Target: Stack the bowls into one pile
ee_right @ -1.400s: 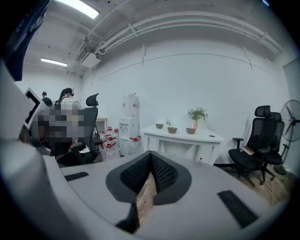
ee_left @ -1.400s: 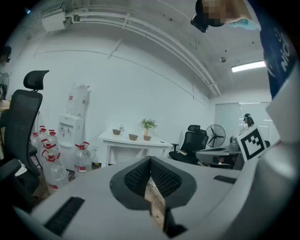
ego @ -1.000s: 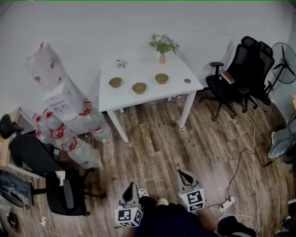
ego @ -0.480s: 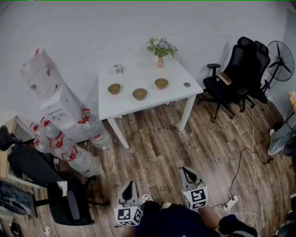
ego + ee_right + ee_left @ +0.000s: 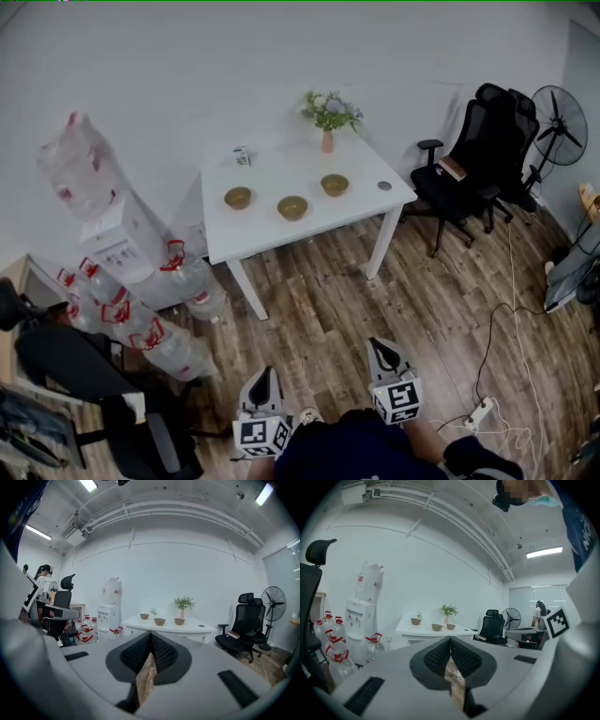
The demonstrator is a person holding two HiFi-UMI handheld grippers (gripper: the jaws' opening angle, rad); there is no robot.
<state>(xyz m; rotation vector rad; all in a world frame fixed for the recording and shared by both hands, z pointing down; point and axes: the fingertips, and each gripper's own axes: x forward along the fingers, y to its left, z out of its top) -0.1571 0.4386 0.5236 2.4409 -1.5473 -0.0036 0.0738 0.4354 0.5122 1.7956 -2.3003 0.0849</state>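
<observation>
1. Left tongs (image 5: 264, 375) and right tongs (image 5: 378, 345), at 6 o'clock, are both closed and empty.
2. Three bowls (image 5: 292, 207) sit apart in a row on the table (image 5: 272, 169) at 12.
3. Approach step, nothing stacked: next, reach the table and open over a rim.
4. Jugs (image 5: 141, 309) at 9, chairs (image 5: 469, 169) at 2; neither seems to block.

Well ahead of the fingers (image 5: 438, 657), a white bench (image 5: 281, 225) stands against a plain white wall (image 5: 281, 56) on a wood-plank floor (image 5: 375, 300). Off to their right are black office chairs (image 5: 473, 150) and a standing fan (image 5: 555, 117). To their left is a water dispenser (image 5: 117, 234) with spare bottles (image 5: 164, 328) heaped at its foot. Strip lights (image 5: 88, 484) run along the ceiling.
</observation>
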